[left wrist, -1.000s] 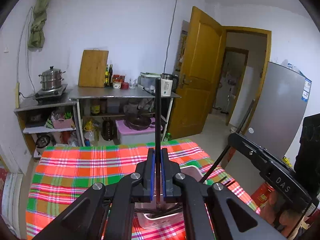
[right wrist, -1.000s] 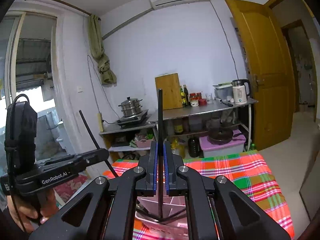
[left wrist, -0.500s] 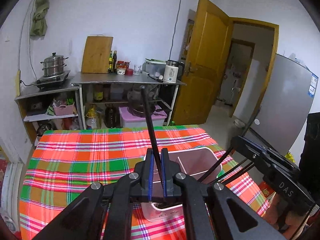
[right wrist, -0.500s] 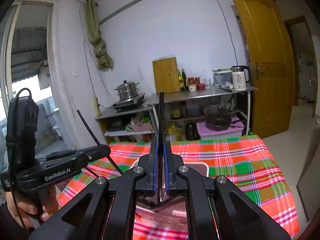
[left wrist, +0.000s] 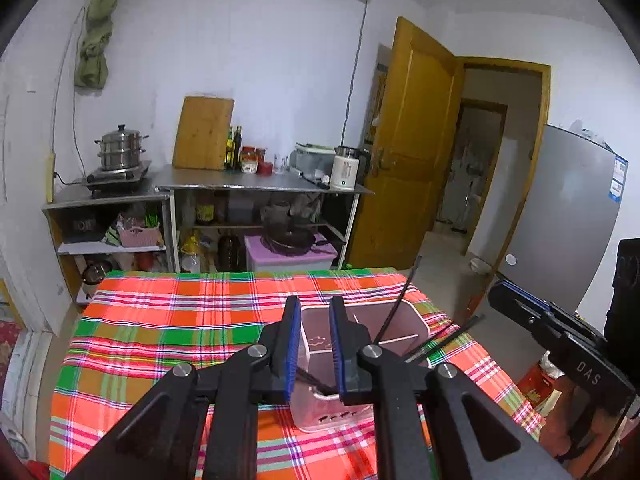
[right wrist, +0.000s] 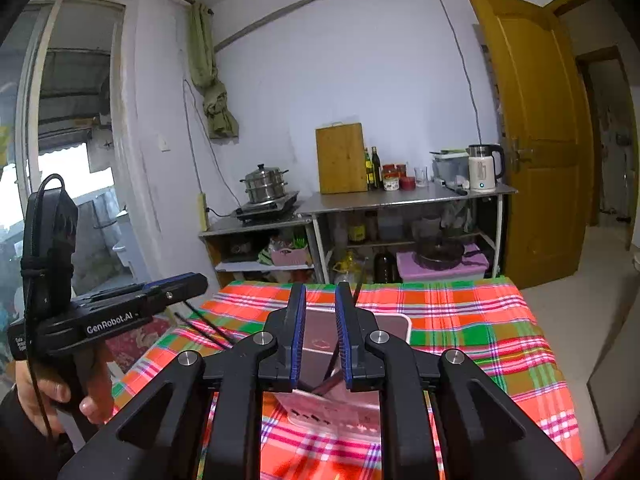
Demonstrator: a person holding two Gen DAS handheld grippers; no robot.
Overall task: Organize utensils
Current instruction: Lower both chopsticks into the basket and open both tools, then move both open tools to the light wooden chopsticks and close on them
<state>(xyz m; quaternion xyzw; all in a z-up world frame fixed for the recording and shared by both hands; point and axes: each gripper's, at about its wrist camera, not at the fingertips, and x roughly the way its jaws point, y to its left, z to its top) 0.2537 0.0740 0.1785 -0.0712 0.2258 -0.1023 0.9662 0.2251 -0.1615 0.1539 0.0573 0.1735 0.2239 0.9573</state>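
Both claws hang over the pale holder (left wrist: pixel 360 360) at lower centre on the plaid-covered desk (left wrist: pixel 160 340), pointed down into it so the sticks drop inside. The left claw (left wrist: pixel 314 348) is opening, blue pads spread, nothing pinched; a dark chopstick (left wrist: pixel 394 306) leans out of the holder toward the right. In the right wrist view the right claw (right wrist: pixel 320 336) is opening too, and a chopstick (right wrist: pixel 357 280) pokes up behind its pad, apparently loose. My read: both drops done, more utensils to fetch.
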